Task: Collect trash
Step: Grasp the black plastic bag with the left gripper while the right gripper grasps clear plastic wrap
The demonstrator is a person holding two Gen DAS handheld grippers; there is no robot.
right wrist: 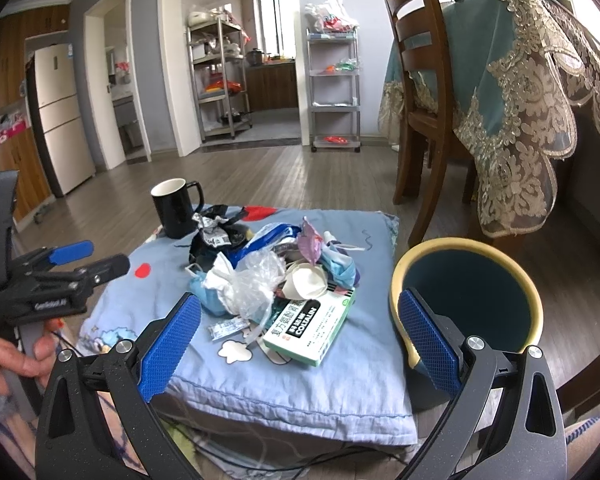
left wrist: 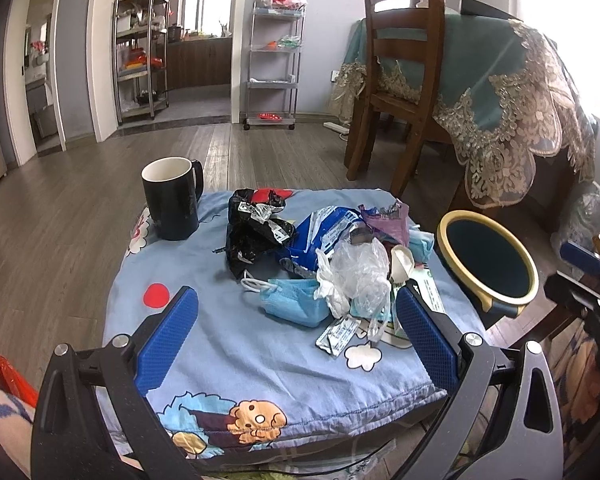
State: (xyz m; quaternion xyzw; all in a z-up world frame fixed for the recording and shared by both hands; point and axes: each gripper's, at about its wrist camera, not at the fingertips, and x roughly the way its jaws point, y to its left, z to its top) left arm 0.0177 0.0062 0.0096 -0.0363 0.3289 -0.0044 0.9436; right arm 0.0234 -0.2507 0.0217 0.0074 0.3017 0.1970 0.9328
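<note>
A heap of trash lies on a low table with a blue cartoon cloth: a black wrapper, a blue face mask, a clear plastic bag, a blue packet and a green-white medicine box. A yellow-rimmed dark bin stands right of the table; it also shows in the right wrist view. My left gripper is open, just before the mask and bag. My right gripper is open and empty, near the medicine box.
A black mug stands at the table's far left corner. A wooden chair and a table with a teal lace cloth stand behind on the right. Metal shelves stand far back. The floor is wood.
</note>
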